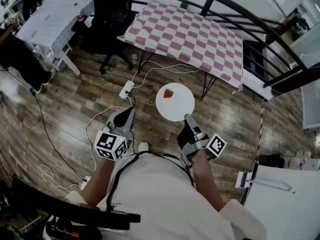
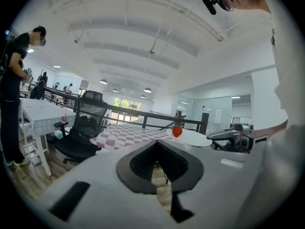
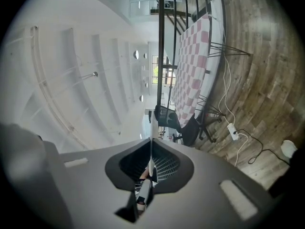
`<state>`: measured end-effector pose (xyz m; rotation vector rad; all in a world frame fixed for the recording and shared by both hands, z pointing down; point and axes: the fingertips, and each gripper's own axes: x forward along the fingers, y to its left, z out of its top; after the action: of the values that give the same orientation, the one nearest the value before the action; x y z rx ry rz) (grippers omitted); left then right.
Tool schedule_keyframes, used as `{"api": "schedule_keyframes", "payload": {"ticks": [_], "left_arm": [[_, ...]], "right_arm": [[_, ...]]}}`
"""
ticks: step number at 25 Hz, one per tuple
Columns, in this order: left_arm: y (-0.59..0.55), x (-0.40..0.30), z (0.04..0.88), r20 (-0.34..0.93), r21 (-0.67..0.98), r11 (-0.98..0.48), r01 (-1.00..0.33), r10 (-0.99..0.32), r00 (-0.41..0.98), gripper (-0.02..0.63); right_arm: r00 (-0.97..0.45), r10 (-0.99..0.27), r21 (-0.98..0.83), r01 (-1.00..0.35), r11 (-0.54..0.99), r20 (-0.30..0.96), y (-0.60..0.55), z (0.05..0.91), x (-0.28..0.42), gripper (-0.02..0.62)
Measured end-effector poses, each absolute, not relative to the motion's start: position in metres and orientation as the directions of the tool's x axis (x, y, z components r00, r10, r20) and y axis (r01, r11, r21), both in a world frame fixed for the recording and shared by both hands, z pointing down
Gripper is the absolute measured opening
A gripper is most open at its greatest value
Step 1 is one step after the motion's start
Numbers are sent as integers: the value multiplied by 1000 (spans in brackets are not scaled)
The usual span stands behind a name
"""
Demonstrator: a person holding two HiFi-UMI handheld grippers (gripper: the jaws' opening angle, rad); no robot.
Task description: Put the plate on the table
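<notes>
A round white plate (image 1: 175, 102) carrying a strawberry (image 1: 168, 93) hangs over the wooden floor, short of the table with the pink checked cloth (image 1: 190, 36). My right gripper (image 1: 189, 119) is shut on the plate's near rim. In the right gripper view the plate (image 3: 151, 128) shows edge-on as a thin white line running out from between the jaws of that gripper (image 3: 150, 141). My left gripper (image 1: 128, 115) is to the plate's left, shut and empty. Its own view has its jaws (image 2: 157, 142) meeting, with the plate (image 2: 193, 138), strawberry (image 2: 177, 131) and checked table (image 2: 128, 133) beyond.
A black office chair (image 1: 112, 14) stands left of the checked table. A power strip with cables (image 1: 126, 90) lies on the floor below the plate. A dark railing (image 1: 250, 19) curves behind the table. White tables stand at left (image 1: 50, 19) and lower right (image 1: 285, 204). A person (image 2: 14, 94) stands far left.
</notes>
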<state>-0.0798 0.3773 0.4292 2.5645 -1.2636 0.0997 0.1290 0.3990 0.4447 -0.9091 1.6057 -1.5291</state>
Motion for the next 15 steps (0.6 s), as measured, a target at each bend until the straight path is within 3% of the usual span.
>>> {"api": "schedule_keyframes", "payload": {"ticks": [15], "left_arm": [[356,-130,434,173,246,-557,-793,-780,601,6]], "right_arm": [[-489,-872,-998,-22,51,-33,378,436,89,18]]}}
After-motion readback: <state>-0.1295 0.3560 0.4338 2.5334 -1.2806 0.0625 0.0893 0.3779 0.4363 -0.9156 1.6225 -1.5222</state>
